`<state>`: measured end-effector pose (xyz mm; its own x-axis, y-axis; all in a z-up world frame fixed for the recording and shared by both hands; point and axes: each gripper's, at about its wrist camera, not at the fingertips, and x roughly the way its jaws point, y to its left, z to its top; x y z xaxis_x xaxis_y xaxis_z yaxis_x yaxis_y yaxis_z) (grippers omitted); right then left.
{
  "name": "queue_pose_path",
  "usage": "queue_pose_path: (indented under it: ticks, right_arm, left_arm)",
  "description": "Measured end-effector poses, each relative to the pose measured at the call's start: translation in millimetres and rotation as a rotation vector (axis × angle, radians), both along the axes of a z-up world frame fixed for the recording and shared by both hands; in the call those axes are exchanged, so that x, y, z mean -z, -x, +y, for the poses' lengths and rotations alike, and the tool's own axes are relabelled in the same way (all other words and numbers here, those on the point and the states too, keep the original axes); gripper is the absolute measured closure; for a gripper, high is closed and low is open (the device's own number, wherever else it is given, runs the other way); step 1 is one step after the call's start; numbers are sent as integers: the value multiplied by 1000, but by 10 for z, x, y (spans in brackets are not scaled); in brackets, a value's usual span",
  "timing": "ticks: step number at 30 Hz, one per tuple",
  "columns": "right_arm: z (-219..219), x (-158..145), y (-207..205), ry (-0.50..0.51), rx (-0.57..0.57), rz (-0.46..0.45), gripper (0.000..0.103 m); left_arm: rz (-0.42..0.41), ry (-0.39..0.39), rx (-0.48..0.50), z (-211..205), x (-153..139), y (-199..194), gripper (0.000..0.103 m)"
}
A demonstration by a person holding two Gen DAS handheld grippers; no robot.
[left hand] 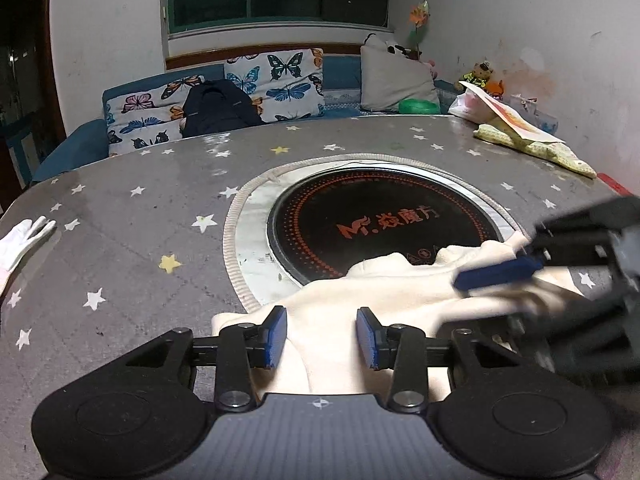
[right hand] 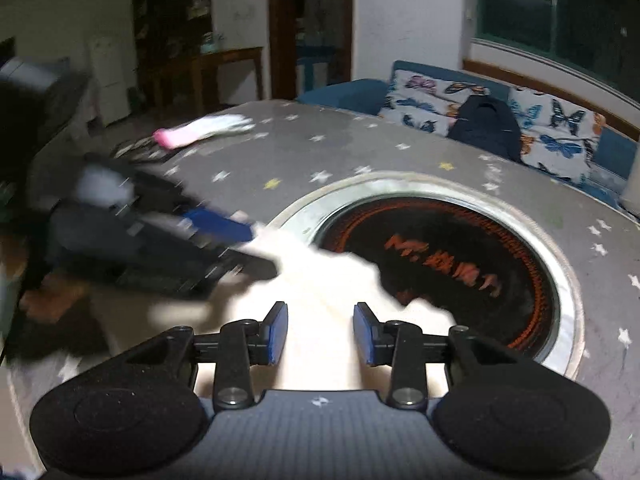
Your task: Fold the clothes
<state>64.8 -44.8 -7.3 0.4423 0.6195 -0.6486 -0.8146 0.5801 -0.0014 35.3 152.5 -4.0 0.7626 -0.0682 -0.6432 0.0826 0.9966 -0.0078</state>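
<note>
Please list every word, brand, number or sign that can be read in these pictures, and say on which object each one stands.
"M" logo followed by three Chinese characters, "焱魔方", in orange: on the black round cooktop set into the table.
Small triangular warning signs at the cooktop's near edge, beside the cream garment: too small to read.
In the right wrist view the same brand is blurred.

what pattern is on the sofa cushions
Colourful butterflies on white sofa cushions, clearest in the left wrist view.

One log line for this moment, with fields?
task: fold clothes | left gripper: open over garment | right gripper: open over garment | garment: crumpled, partly on cooktop
</note>
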Motion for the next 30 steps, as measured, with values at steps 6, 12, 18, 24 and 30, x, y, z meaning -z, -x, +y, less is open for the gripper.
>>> queue_pose_path:
  ticks: [6,12,18,24,30]
  right_arm:
    - [-140,-13,286,-7,-19,-14,64]
    - [-256,18,563,13,-47,-62,64]
    - [-488,57,744,31,-49,-64,64]
    - [-678,-138,548,-36,30,-18,64]
    - [-596,-133,-32,-66,157,8,67]
  left_arm:
    - [0,-27,-1,-32,17,-5,61]
    - [-3,-32,-9,-40,23,0,61]
    - [-1,-36,-21,-18,38,2,57]
    - [-9,-36,-26,-24,48,13,57]
    - [-17,-56,-22,-49,60,36,56]
